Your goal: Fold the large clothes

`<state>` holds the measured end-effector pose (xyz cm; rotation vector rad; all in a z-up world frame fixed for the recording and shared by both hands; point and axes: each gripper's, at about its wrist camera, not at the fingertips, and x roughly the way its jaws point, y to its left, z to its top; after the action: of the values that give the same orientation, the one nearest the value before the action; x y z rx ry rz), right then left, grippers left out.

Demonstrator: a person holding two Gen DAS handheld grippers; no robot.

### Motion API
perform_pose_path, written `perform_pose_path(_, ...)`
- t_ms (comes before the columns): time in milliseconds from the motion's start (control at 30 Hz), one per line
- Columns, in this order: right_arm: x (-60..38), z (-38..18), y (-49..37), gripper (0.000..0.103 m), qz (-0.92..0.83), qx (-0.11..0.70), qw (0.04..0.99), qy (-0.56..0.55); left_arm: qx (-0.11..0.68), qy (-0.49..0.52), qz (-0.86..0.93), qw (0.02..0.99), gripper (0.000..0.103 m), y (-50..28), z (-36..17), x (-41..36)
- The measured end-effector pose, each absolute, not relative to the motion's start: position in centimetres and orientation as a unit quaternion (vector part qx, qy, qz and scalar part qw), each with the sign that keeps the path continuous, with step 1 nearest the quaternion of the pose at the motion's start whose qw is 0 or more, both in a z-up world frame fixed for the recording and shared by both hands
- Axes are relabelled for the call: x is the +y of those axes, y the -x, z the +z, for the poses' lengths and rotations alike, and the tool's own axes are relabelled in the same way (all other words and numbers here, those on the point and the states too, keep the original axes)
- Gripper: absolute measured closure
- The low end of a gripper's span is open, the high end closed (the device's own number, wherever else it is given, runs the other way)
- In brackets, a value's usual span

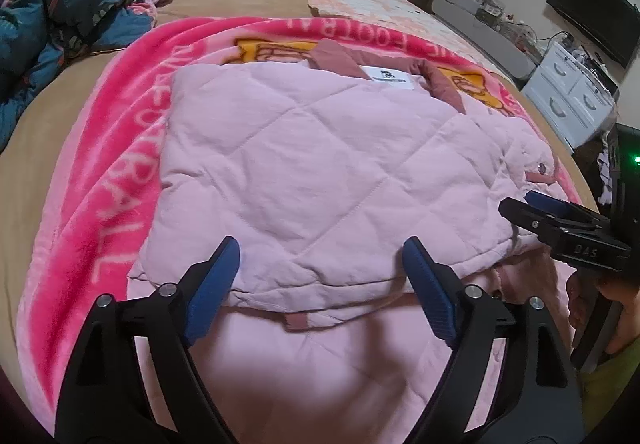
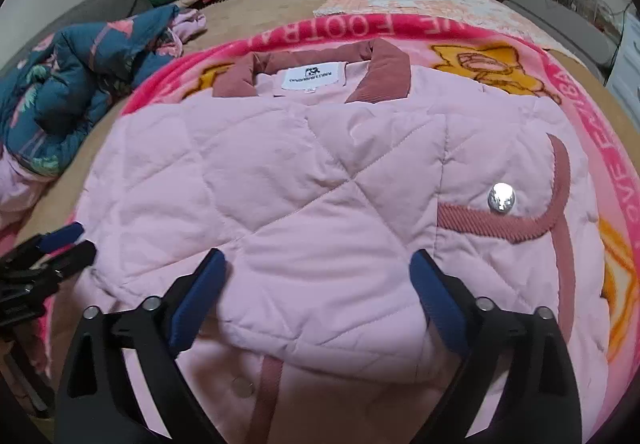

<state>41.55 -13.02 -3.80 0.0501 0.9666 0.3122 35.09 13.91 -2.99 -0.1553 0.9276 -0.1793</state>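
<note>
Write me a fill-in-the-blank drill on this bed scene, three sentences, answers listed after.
1. The quilted jacket lies folded on a blanket whose main colour is ____.
2. The white label sits just inside the jacket's ____.
3. Both the left gripper and the right gripper have their jaws ____, with nothing pinched between the pads.

Missing words: pink; collar; open

The jacket (image 2: 304, 187) is pale pink with diamond quilting, a dusty-rose collar (image 2: 384, 71) and a white label (image 2: 313, 75). The blanket (image 1: 100, 179) beneath is hot pink with pale lettering and orange figures.
</note>
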Motion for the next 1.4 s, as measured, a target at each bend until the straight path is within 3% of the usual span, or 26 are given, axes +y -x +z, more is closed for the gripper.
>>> perform_pose_path(333,-14.0,-2.3,-39.5,0.004,0.154,0.465,0.87,-0.058,0.442,0.076,-0.098,0.888,0.01,-34.1,-1.6,12.8)
perform_pose_path(1400,-18.9,7.9,-29.9,0.004,0.193,0.384,0.897,-0.099,0.361,0.106,-0.07,0.924,0.009,-22.8,8.6,11.8)
